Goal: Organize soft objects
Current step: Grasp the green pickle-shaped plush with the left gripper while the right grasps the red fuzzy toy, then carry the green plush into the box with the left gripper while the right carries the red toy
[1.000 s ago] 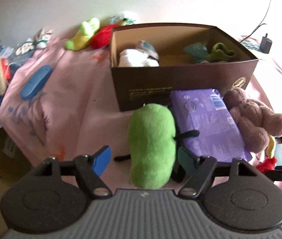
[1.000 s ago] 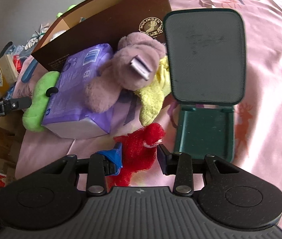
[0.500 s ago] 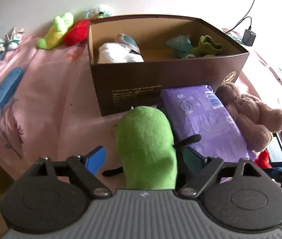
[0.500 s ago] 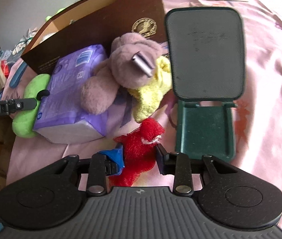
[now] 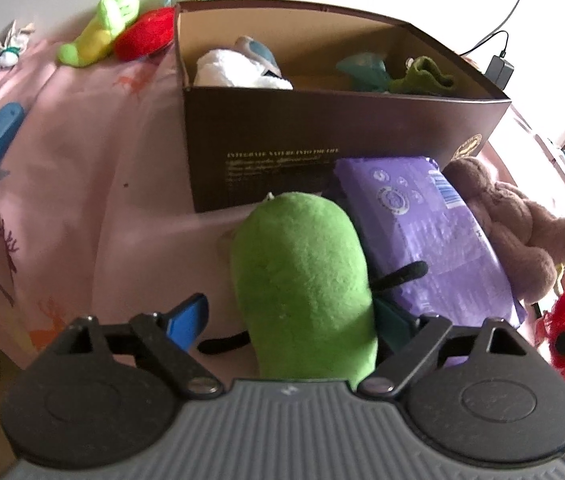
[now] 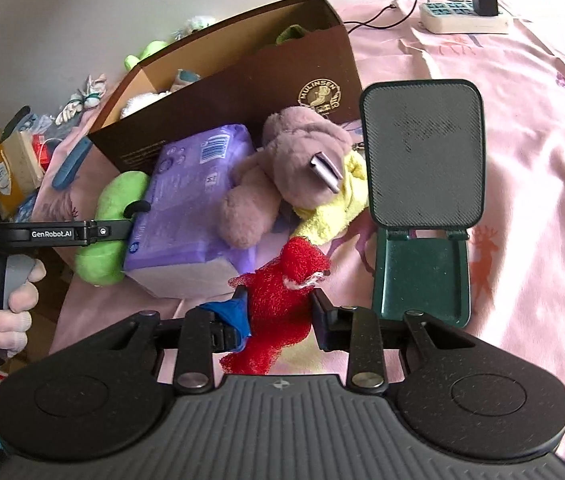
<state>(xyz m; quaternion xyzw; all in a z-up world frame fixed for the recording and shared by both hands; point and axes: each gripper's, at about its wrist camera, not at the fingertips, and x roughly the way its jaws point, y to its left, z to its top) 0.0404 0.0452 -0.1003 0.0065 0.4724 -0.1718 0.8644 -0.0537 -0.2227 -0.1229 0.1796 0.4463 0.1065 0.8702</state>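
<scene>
Each view looked forward and steeply down along its own gripper, close above a pink bedsheet (image 6: 522, 160). The left wrist camera faced the long side of the brown box (image 5: 322, 136) from nearby; the right wrist camera saw the same box (image 6: 242, 80) from its corner. Both shared the green plush (image 5: 302, 292), the purple pack (image 6: 194, 204) and the mauve bear (image 5: 522, 232).

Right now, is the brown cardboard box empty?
No: in the left wrist view the brown cardboard box already holds a white plush and a dark green soft toy.
</scene>
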